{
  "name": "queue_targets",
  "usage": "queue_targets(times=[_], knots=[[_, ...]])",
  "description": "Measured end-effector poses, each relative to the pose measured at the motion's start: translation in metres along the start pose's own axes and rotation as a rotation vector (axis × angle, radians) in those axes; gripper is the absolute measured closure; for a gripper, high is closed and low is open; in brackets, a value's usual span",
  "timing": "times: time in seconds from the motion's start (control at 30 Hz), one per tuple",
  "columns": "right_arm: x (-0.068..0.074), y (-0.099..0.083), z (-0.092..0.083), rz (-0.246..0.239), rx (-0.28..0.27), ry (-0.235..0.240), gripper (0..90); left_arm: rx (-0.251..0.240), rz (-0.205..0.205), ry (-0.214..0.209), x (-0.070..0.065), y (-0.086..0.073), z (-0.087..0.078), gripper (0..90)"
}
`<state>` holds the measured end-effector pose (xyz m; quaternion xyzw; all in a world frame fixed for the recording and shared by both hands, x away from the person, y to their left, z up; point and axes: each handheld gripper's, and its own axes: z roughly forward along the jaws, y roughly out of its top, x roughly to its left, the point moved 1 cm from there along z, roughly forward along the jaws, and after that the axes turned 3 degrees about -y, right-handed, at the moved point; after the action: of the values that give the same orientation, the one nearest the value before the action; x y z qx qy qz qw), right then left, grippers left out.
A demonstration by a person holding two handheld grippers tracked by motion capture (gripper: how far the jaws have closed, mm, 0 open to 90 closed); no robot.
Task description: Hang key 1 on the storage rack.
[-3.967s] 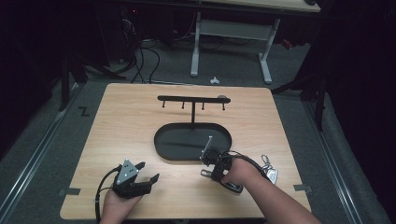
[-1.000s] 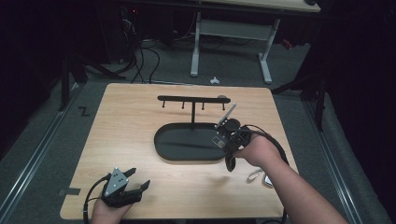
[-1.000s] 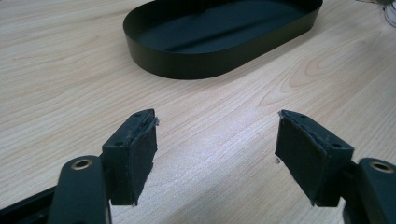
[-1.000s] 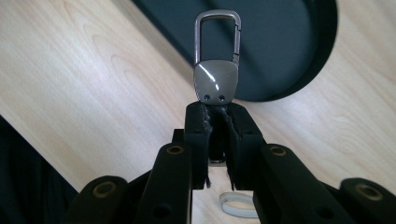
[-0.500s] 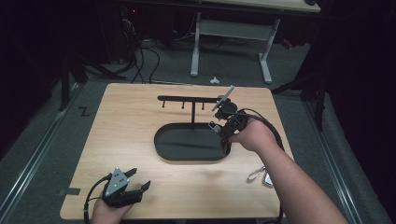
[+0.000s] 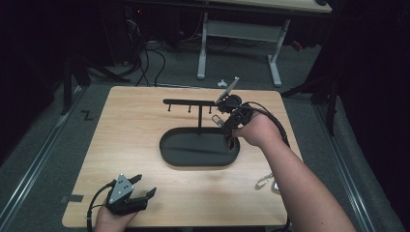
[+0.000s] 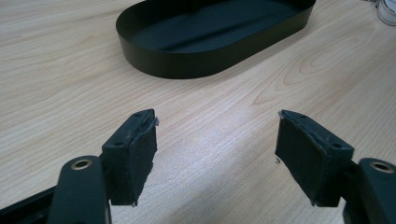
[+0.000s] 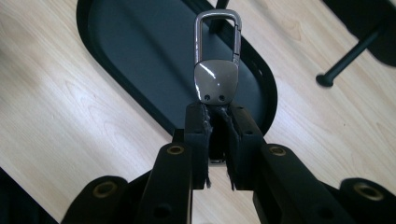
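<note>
Right tool [image 8: 217, 116] clenched on a silver keychain clip [image 8: 217, 70], pads pinching its lower end, loop end pointing away from the jaws. In the high view, right tool [image 6: 227, 112] held aloft at the right end of the black hook rack [image 6: 193, 102], just beside its rightmost pegs; clip [image 6: 218, 119] seen hanging close under the bar, contact with a peg not discernible. Rack standing on a single post rising from the black oval tray [image 6: 199, 147], placed mid-surface. From the right gripper view, tray [image 8: 140, 70] lying below the clip, one rack peg [image 8: 345, 58] visible at upper right. Left tool [image 6: 138, 193] released, jaws spread wide, gripping nothing, resting low at the near left corner of the wooden surface [image 6: 130, 130], well apart from the tray. In the left gripper view, pads [image 7: 140, 149] wide apart over bare wood, tray wall [image 7: 187, 65] ahead. Second small metal item [image 6: 268, 181] lying on the surface near the right forearm, too small to identify.
</note>
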<state>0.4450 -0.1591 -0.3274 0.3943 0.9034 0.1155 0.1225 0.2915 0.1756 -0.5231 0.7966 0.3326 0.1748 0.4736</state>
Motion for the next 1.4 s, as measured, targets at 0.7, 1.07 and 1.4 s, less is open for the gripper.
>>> queue_targets(times=[0.7,1.07,1.4], knots=[[-0.004,0.030,0.007,0.022,-0.015,-0.008,80.4,-0.002,0.001,-0.003,0.000,0.000,0.000,29.7],[-0.006,0.032,0.027,0.050,0.019,-0.038,80.4,0.005,0.007,-0.010,0.000,0.000,0.001,29.7],[-0.009,0.036,0.046,0.096,0.005,-0.049,80.1,0.012,0.008,-0.019,-0.001,-0.001,0.002,29.7]])
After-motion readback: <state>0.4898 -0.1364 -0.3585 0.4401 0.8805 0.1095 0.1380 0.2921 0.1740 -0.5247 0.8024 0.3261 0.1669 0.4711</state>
